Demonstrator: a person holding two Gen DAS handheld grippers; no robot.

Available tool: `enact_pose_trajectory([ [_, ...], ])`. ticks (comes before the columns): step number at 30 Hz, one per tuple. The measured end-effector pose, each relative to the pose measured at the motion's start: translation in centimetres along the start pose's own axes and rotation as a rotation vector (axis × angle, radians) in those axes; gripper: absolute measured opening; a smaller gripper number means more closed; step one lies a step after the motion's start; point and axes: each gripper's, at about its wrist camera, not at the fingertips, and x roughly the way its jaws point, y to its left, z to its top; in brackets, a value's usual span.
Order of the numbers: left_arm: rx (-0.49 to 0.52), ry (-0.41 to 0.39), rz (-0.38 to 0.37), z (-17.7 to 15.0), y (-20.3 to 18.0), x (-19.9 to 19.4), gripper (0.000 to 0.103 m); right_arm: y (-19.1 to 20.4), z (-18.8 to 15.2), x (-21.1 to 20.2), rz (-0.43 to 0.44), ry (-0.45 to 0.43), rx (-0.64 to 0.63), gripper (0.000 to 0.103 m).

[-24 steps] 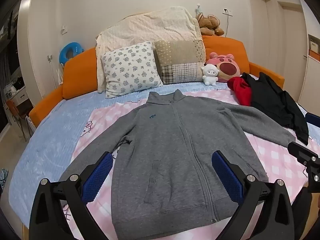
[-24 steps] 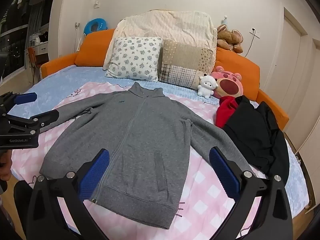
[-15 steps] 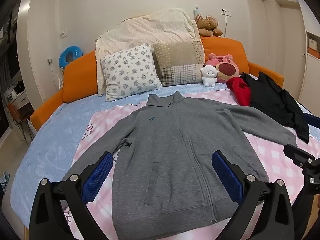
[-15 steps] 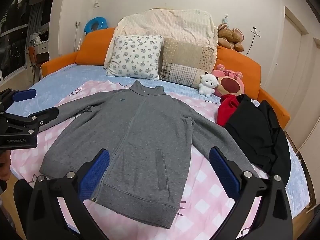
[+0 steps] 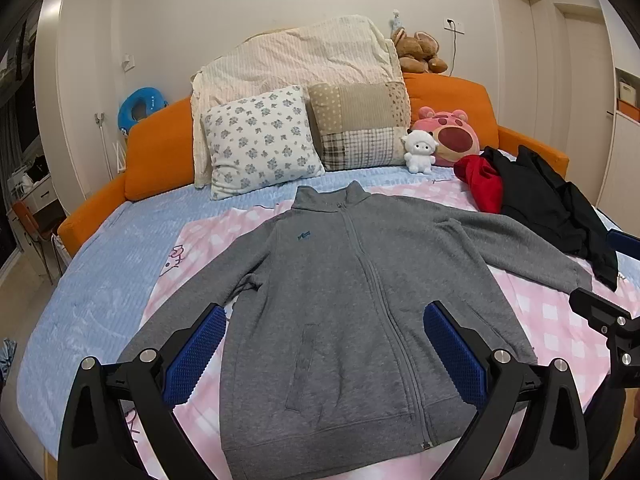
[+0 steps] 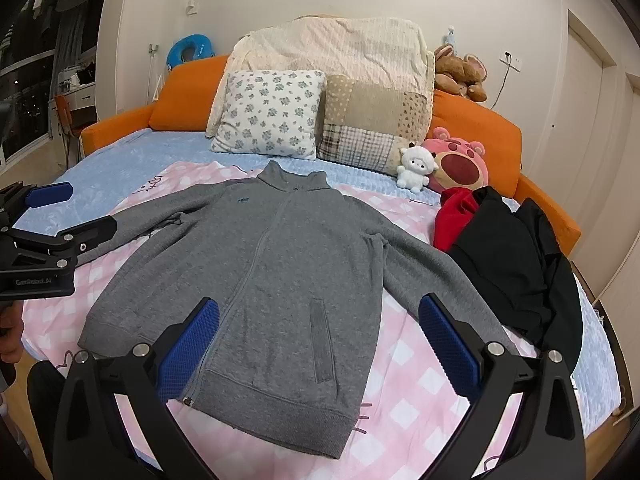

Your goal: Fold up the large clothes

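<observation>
The bed (image 5: 80,300), with its orange frame and light blue cover, fills most of both views, and a pink checked blanket (image 5: 560,320) lies across its near half. On that blanket the grey zip-up jacket (image 5: 340,300) lies flat and face up in the middle of each frame, zipped, collar towards the pillows, hem towards the cameras, both sleeves spread out to the sides.

At the upper middle, a cream quilt (image 5: 304,52) leans on the headboard behind a floral pillow (image 5: 260,140) and a patchwork pillow (image 5: 360,124). A heap of black clothing (image 6: 516,264) with a red garment (image 6: 454,216) beside it sits at the right, near the jacket's sleeve.

The left tongs (image 5: 324,352) hover at the bottom of their frame, wide apart, with nothing between them; the jacket's lower body and hem show in the gap, clear of the pads. The right tongs (image 6: 320,348) stand equally wide and empty above the hem and pocket area. A pink bear plush (image 5: 452,140) and a small white lamb toy (image 5: 418,152) sit by the pillows.
</observation>
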Motion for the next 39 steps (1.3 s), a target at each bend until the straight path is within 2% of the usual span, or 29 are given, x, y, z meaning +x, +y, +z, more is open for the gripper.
enact_pose_trajectory([
  [39, 0.016, 0.017, -0.006, -0.7, 0.0, 1.1, 0.100, -0.5, 0.4, 0.1, -0.010, 0.011, -0.004, 0.099],
])
